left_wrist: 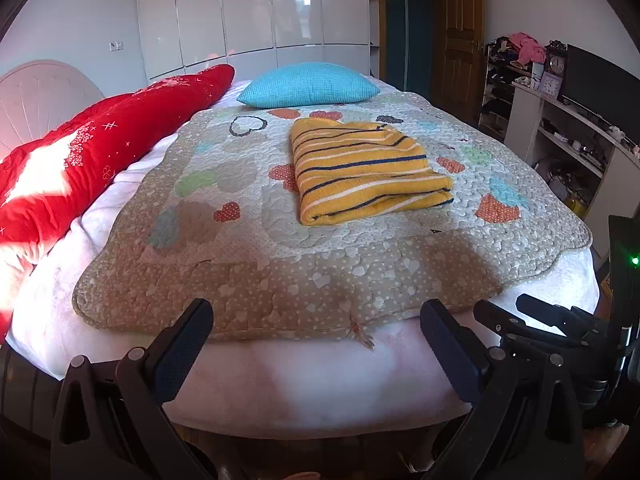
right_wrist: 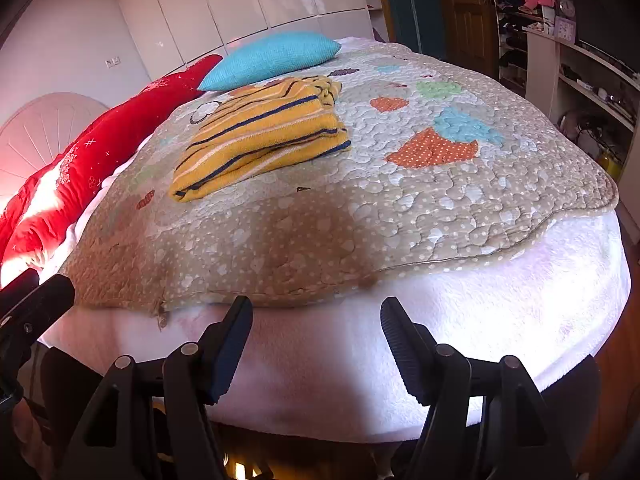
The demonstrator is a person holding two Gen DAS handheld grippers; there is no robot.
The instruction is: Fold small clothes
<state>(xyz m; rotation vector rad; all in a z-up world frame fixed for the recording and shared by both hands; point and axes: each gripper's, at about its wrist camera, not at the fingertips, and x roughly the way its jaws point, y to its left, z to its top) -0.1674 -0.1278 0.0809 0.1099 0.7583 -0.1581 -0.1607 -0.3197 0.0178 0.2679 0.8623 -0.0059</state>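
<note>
Left tongs spread wide and empty at the bed's near edge, right tongs likewise parted and empty, folded yellow striped sweater well ahead of both on heart-patterned quilt, blue pillow beyond it

The bed carries a heart-patterned quilt, with a folded yellow striped garment, blue pillow and red blanket.

I can read no words, labels or brand names anywhere from here. The clock on the far right shelf has a dial, but its numerals are too small (and blurred) to read.
</note>
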